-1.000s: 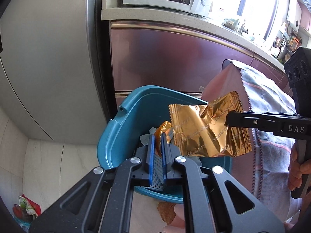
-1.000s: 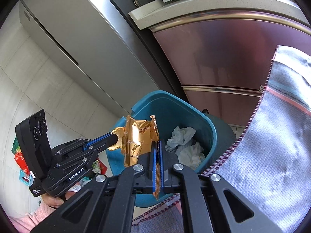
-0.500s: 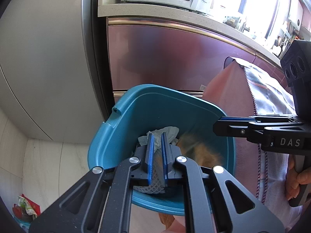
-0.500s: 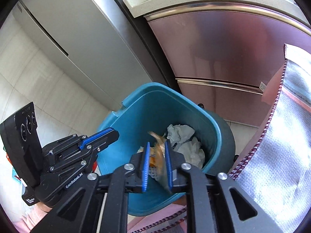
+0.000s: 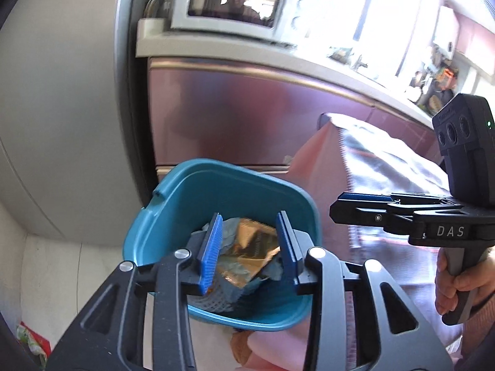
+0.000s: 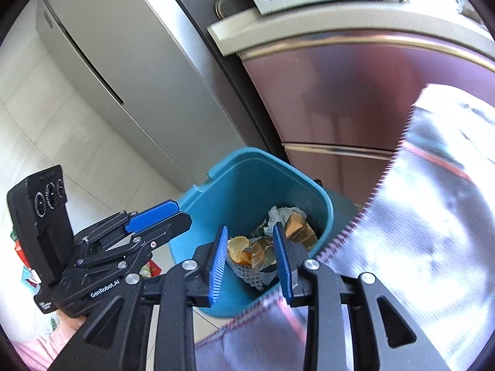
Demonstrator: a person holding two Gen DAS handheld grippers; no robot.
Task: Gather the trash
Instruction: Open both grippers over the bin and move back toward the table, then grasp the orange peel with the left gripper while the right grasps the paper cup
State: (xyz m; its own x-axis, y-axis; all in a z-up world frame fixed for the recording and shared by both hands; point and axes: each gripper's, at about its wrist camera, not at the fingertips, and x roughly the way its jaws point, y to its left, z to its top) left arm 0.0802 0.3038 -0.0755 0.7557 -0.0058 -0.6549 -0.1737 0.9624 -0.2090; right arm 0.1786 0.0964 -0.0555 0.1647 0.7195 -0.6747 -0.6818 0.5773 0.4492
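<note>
Your left gripper point(image 5: 249, 244) and right gripper point(image 6: 249, 255) are both opening, empty, above the teal bin point(image 6: 216, 198); gold wrapper point(image 5: 252, 249) is lying inside, seemingly atop tissues; steel fridge point(image 6: 123, 71), pale tiled floor point(image 5: 62, 266) adjoining

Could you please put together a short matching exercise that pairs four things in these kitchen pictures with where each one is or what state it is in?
Things:
1. gold wrapper
2. teal bin
3. microwave
4. left gripper

Places or states:
A. standing on the counter
B. lying inside the bin with crumpled paper
C. jaws apart and opening, nothing held between them
D. on the floor in front of the pink cabinet drawers

Pairs: 1-B, 2-D, 3-A, 4-C
</note>
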